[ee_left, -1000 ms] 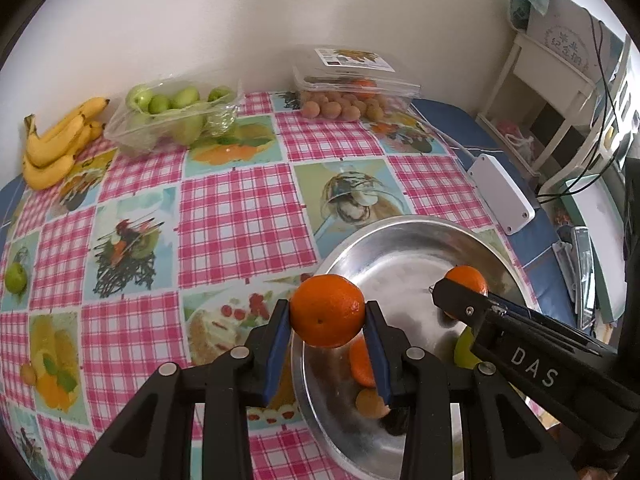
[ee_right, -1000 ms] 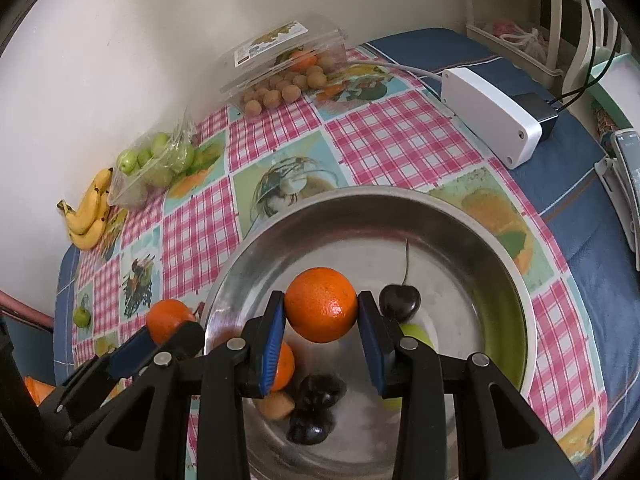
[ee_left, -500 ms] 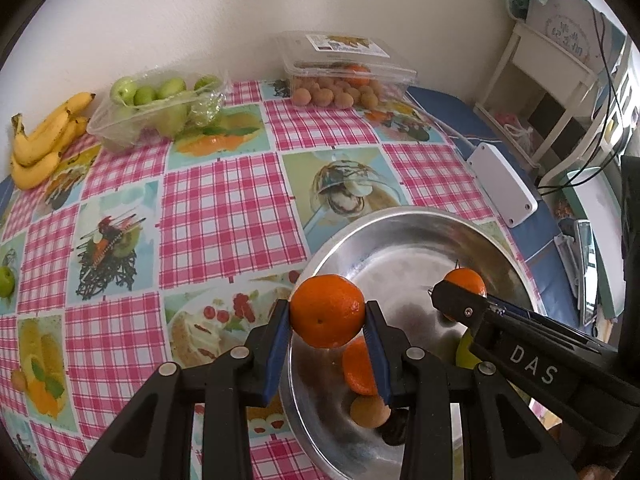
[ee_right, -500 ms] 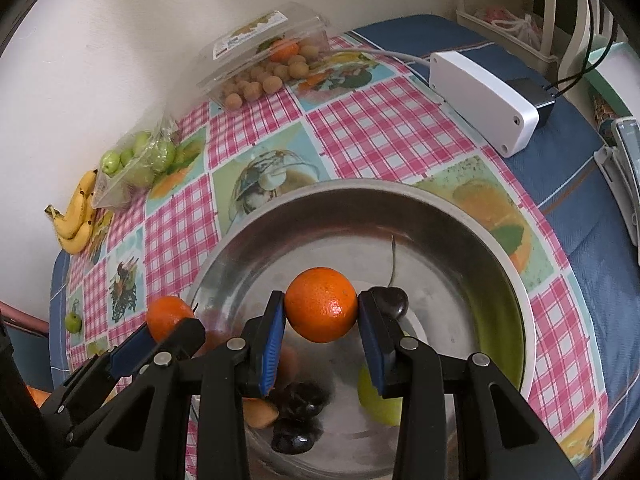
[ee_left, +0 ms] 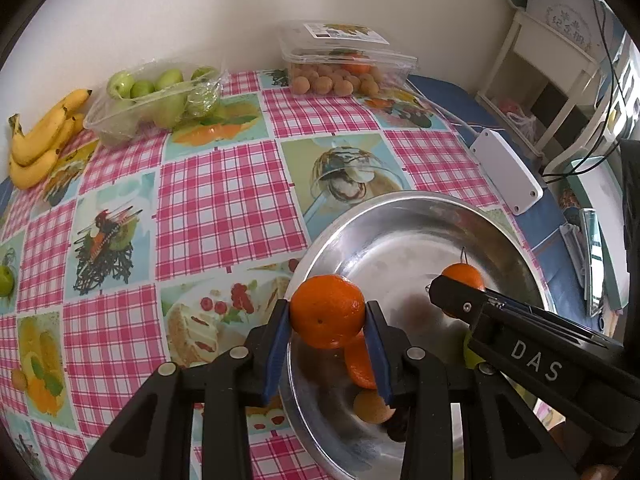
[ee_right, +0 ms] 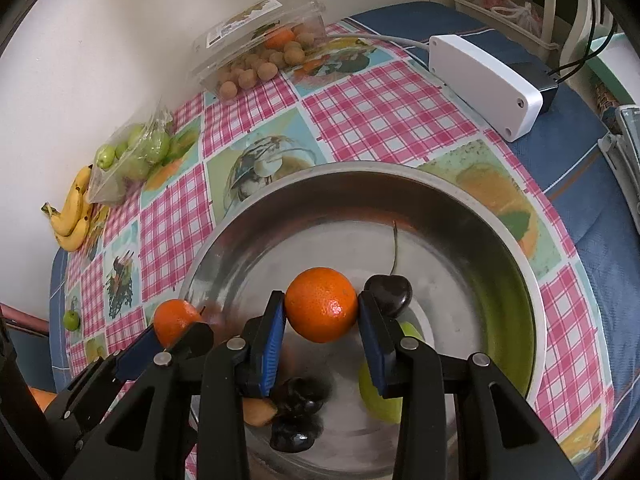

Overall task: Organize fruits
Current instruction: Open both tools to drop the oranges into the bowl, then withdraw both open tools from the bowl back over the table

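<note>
My left gripper (ee_left: 326, 320) is shut on an orange (ee_left: 327, 316) above the near left rim of a large steel bowl (ee_left: 400, 208). My right gripper (ee_right: 321, 314) is shut on a second orange (ee_right: 321, 310) over the bowl's (ee_right: 480, 216) middle. The right gripper and its orange (ee_left: 460, 276) show in the left wrist view; the left gripper's orange (ee_right: 176, 320) shows in the right wrist view. In the bowl lie dark cherries (ee_right: 390, 292), a green fruit (ee_right: 380, 396), an orange piece (ee_left: 360, 364) and a small brown fruit (ee_left: 372, 406).
At the back of the checked tablecloth (ee_left: 224, 200) lie bananas (ee_left: 40, 132), a tray of green fruits (ee_left: 156, 96) and a clear box of small brown fruits (ee_left: 336, 68). A white power box (ee_right: 484, 80) sits right of the bowl. A green fruit (ee_left: 6, 280) lies far left.
Both grippers, still holding their oranges, have moved forward and lower over the bowl; the table's back edge looks nearer in the left wrist view.
</note>
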A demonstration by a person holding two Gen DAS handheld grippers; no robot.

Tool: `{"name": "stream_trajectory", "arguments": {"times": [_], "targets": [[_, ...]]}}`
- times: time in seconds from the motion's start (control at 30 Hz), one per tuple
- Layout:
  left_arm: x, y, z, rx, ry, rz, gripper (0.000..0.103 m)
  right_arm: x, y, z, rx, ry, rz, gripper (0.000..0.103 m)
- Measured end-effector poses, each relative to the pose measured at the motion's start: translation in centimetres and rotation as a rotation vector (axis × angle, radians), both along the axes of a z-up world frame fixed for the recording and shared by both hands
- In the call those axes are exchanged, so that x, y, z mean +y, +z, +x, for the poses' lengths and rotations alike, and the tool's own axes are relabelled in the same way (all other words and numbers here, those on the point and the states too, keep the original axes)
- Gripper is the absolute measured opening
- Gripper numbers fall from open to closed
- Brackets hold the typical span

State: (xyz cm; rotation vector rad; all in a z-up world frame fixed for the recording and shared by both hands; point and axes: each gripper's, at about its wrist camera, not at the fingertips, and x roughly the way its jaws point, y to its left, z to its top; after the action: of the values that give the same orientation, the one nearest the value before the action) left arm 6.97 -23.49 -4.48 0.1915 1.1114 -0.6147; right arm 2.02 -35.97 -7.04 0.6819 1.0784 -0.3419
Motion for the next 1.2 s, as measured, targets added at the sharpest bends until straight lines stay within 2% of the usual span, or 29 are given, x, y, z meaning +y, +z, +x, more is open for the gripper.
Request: {"name": "stream_trajectory", "arguments": {"times": [0.1,0.4,0.57,0.9,1.2], "targets": [[0.1,0.1,0.1,0.01,0.003,-0.011,0.048,-0.1,0.3,0.0,-0.007,0.0,-0.003,0.039],[0.8,1.5,0.3,-0.004,0.016,-0.032,0.049,0.0,2.4,-0.5,-0.048,0.013,-0.033,0.039],[2.3,1.9,1.1,0.015,0.072,-0.031,0.051,-0.1,3.6,-0.9,-0.066,0.008,-0.054,0.039],[5.9,0.8,2.7,0.085,0.22,-0.009,0.051,-0.3,3.5,-1.7,0.002,-0.001,-0.077,0.039],[8.5,0.2,3.1,0.117,0.294,-0.011,0.051,-0.1,3.5,-2.3,0.034,-0.001,-0.101,0.039]]}}
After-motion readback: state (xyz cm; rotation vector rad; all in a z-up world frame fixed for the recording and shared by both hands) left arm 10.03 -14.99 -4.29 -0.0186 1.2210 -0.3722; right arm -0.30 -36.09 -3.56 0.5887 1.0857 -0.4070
